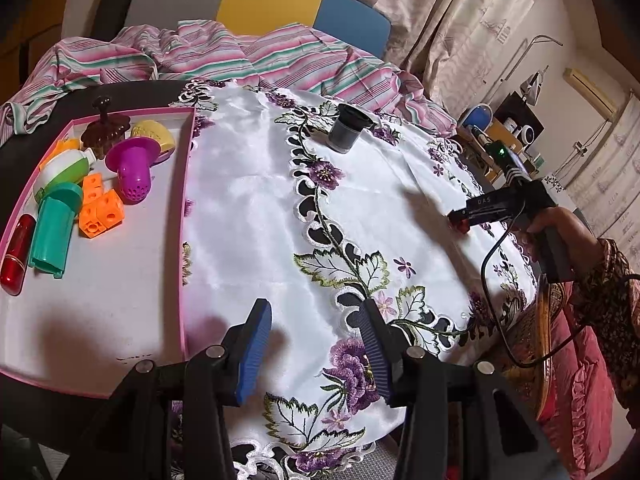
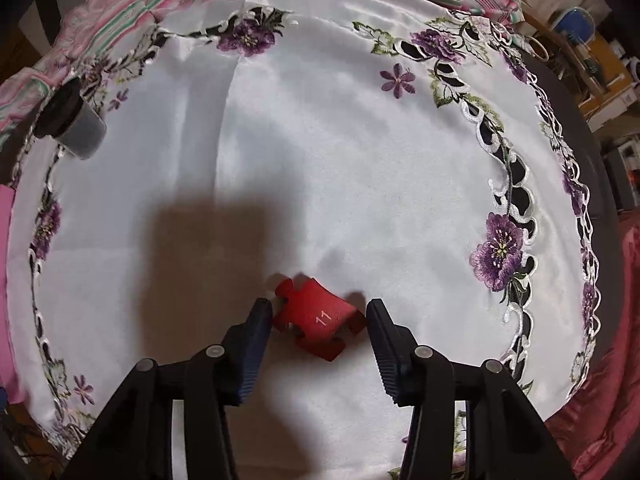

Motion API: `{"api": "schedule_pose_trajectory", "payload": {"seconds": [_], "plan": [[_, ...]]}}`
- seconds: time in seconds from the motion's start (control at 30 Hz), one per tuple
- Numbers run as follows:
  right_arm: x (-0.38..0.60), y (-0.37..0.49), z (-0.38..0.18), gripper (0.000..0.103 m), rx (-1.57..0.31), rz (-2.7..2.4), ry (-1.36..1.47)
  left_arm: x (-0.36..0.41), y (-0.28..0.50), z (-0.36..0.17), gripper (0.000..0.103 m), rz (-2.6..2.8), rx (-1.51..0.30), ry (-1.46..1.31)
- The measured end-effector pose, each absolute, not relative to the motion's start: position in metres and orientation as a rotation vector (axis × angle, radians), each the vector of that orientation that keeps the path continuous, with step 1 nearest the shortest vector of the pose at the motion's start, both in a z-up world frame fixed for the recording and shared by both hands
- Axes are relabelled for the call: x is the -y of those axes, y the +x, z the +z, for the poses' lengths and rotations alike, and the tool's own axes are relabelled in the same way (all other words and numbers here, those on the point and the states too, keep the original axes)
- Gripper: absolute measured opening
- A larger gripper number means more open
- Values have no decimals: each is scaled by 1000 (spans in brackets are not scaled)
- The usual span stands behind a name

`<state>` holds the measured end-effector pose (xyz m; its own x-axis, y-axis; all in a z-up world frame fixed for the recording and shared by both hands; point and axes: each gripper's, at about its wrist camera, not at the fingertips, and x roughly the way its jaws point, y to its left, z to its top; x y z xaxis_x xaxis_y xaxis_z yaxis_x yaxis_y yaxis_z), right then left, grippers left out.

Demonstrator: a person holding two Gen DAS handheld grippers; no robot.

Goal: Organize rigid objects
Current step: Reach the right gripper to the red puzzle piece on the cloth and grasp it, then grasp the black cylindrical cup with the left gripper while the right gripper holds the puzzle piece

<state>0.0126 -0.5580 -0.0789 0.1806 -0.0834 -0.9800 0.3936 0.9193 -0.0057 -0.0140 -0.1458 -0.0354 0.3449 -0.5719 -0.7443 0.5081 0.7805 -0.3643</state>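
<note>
Number "11" marks the red puzzle piece point(image 2: 318, 316) between the parted right gripper point(image 2: 316, 322).

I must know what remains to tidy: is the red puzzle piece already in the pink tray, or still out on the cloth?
Out. The red piece lies on the white cloth, between the open right gripper fingers; the tray is far left.

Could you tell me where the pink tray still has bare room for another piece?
The pink tray is crowded at its far left, around the purple cup, orange cubes, green tube and red capsule. Its near half, toward the left gripper, is bare.
</note>
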Motion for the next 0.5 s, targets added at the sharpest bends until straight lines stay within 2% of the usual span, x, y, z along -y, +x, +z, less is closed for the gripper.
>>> {"api": "schedule_pose_trajectory", "payload": {"seconds": [0.17,0.4,0.47,0.5], "plan": [[534,28,-62,49,-1217,-290,395,158,-1,-32,46,-699,-1006,-78],[506,55,-81,50,-1086,-309,524,204,29,-11,48,-726,-969,-32],[508,61,-88,50,-1080,-299,529,218,38,-6,50,-728,-952,-11],[508,63,-87,50,-1078,-297,518,226,43,-5,54,-725,-946,1]]}}
